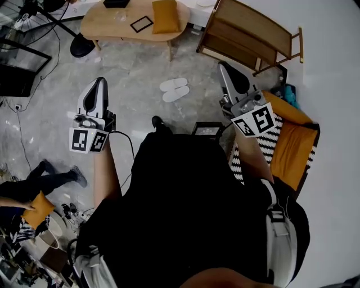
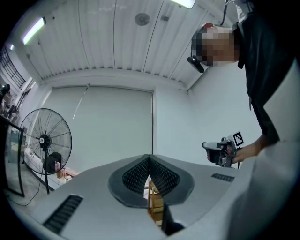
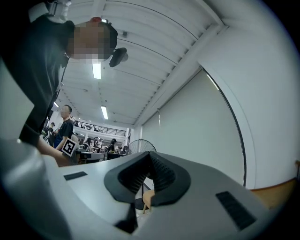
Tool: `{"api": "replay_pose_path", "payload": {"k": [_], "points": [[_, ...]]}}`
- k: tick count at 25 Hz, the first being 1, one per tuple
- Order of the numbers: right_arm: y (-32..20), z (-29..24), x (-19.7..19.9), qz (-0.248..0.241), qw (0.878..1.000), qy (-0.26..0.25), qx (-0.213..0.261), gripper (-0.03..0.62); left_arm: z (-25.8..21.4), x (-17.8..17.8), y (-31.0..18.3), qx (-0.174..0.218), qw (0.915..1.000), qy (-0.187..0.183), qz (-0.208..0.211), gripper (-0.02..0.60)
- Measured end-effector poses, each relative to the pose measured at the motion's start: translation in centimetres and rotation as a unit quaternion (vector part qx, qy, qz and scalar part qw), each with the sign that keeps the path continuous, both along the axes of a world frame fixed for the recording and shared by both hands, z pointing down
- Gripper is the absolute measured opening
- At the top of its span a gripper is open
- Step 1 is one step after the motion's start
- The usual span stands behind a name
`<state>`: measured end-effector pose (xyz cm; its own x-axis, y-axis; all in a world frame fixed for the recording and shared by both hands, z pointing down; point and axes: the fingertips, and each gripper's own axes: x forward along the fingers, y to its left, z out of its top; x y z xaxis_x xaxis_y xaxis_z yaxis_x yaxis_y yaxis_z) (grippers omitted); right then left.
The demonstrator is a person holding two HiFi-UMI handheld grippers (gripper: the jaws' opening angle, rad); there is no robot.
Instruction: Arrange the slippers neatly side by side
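Note:
Two white slippers [image 1: 174, 89] lie side by side on the grey floor, a little ahead of the person's feet. My left gripper [image 1: 98, 85] is raised at the left of the head view, well apart from the slippers, and its jaws meet at the tips with nothing between them. My right gripper [image 1: 226, 72] is lifted at the right, also away from the slippers, jaws shut and empty. Both gripper views point up at walls and ceiling: the left gripper [image 2: 149, 161] and the right gripper [image 3: 149, 159] each show closed pads.
A low wooden table [image 1: 112, 23] with an orange cushion [image 1: 165, 15] stands beyond the slippers. A wooden chair frame [image 1: 247, 34] is at the back right, a seat with orange cushions [image 1: 292, 146] at the right. A fan base [image 1: 82, 45] and cables lie at the left.

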<state>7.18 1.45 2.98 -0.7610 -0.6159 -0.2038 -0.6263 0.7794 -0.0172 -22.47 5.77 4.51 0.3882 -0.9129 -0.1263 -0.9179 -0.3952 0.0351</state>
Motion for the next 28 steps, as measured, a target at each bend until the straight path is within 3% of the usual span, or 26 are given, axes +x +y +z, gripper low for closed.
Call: {"api": "replay_pose_path", "payload": {"k": [7,13,21,24,28], "points": [[5.8,2.8,4.7,0.005,1.0,-0.007,-0.024,0.031,0.9,5.6,7.6,-0.001,0.9998,-0.015,-0.011,0.014],[9.7,4.8,6.7,-0.003,0.999,-0.013,-0.043,0.031,2.4,8.8,12.1,-0.025,0.9994,0.002,-0.023,0.014],[12.0,5.3,6.3,-0.012,0.999,-0.009,-0.048,0.031,5.5,11.3,14.4,-0.048,0.9988,0.0,-0.012,0.014],[12.5,5.3,5.8,-0.022,0.998,-0.004,-0.053,0.031,5.5,12.6,14.1,-0.043,0.999,0.006,-0.002,0.014],[12.5,5.4,4.4,-0.033,0.998,-0.002,-0.057,0.031,4.8,13.1,13.8,-0.02,0.9994,-0.024,-0.015,0.014]]}}
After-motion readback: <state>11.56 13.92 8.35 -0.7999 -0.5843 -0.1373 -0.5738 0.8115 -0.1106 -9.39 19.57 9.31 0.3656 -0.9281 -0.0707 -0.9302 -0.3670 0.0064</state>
